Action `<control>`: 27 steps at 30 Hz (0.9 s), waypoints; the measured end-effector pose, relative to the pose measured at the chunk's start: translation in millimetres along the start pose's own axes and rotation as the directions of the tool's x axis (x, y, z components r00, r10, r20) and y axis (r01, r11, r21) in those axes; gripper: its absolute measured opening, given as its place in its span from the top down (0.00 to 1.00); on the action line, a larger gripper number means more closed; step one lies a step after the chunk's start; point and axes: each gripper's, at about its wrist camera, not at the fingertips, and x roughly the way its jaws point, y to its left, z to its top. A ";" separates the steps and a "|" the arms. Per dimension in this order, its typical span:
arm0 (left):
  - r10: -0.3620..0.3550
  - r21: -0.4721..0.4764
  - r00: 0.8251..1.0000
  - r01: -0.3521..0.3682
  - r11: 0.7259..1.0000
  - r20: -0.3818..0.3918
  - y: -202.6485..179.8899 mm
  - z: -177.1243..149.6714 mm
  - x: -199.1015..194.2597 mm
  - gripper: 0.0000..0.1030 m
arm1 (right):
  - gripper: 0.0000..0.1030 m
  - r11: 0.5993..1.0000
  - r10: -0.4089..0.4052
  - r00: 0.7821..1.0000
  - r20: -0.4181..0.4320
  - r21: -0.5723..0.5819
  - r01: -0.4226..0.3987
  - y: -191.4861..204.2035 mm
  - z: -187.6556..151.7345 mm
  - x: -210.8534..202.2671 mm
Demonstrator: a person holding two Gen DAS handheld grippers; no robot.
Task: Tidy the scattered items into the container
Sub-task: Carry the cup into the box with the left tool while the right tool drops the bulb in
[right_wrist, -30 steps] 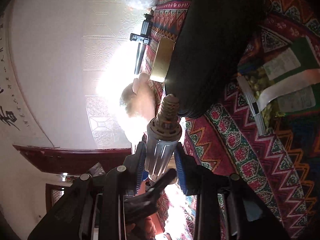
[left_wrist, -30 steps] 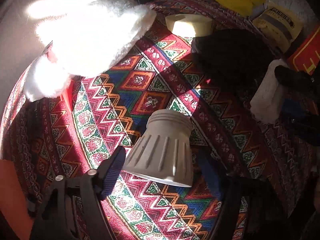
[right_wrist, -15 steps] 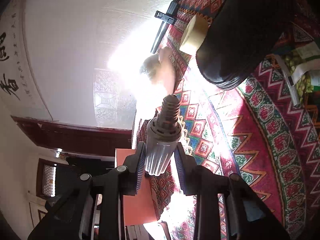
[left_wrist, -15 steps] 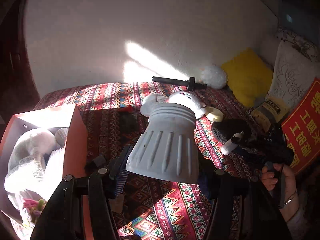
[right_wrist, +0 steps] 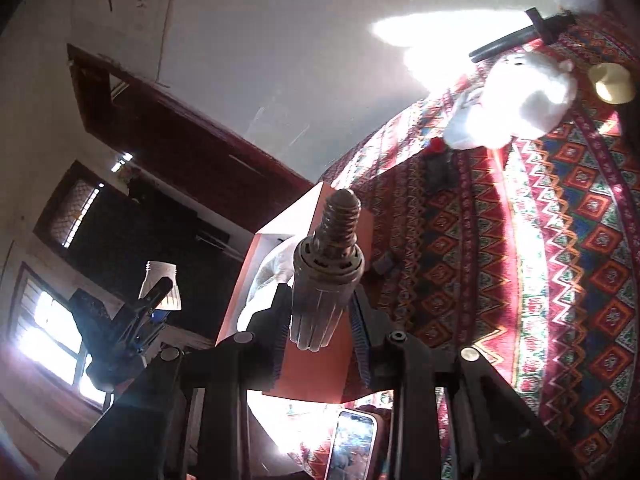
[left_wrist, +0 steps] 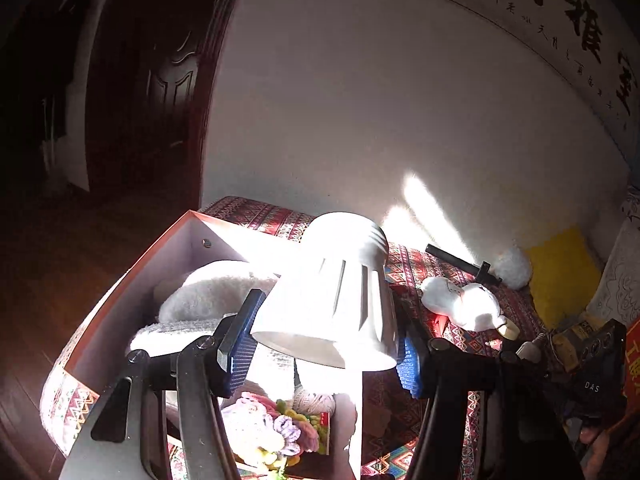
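Left wrist view first: my left gripper (left_wrist: 326,354) has its fingers about half spread and clamped on the wide end of a white ribbed lamp housing (left_wrist: 334,292), which hangs right over the open orange box (left_wrist: 120,300). Inside the box I can already see a fluffy white slipper (left_wrist: 208,292) and some crocheted flowers (left_wrist: 272,428), so there isn't loads of room.

Right wrist view: my right gripper (right_wrist: 320,328) has its fingers closed narrow on a grey bulb base (right_wrist: 326,276), screw thread pointing away from me, with the box just past it.

What worries me:

- The housing is tapered and smooth, and I've only got it by the flared skirt. If I tilt it much, I reckon it could squirt out of the blue pads and bounce off the box wall onto the floor, since the box sits at the edge of the bed.
- Both hands are heading for the same opening, so they could knock into each other.
- Sun glare washes out the housing, so judging its clearance over the rim is hard.

Still out on the patterned bedspread (right_wrist: 560,260): a white plush toy (left_wrist: 464,306), a black bar (left_wrist: 460,264) and a tape roll (right_wrist: 612,82).
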 end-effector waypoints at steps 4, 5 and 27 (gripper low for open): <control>0.057 -0.031 0.998 -0.057 0.998 0.019 26.4 2.1 -0.2 0.45 | 0.73 0.990 0.007 0.999 -0.052 -0.138 -0.014 70.5 4.2 53.1; 0.059 -0.042 0.998 -0.059 0.997 0.022 31.5 3.2 0.0 0.45 | 0.73 0.985 0.002 0.998 -0.061 -0.170 -0.013 84.5 5.5 64.9; 0.287 0.182 0.918 -0.343 0.922 0.275 -51.3 -5.0 -33.2 0.00 | 0.07 0.918 -0.141 0.972 0.187 -0.343 0.199 123.8 7.5 17.6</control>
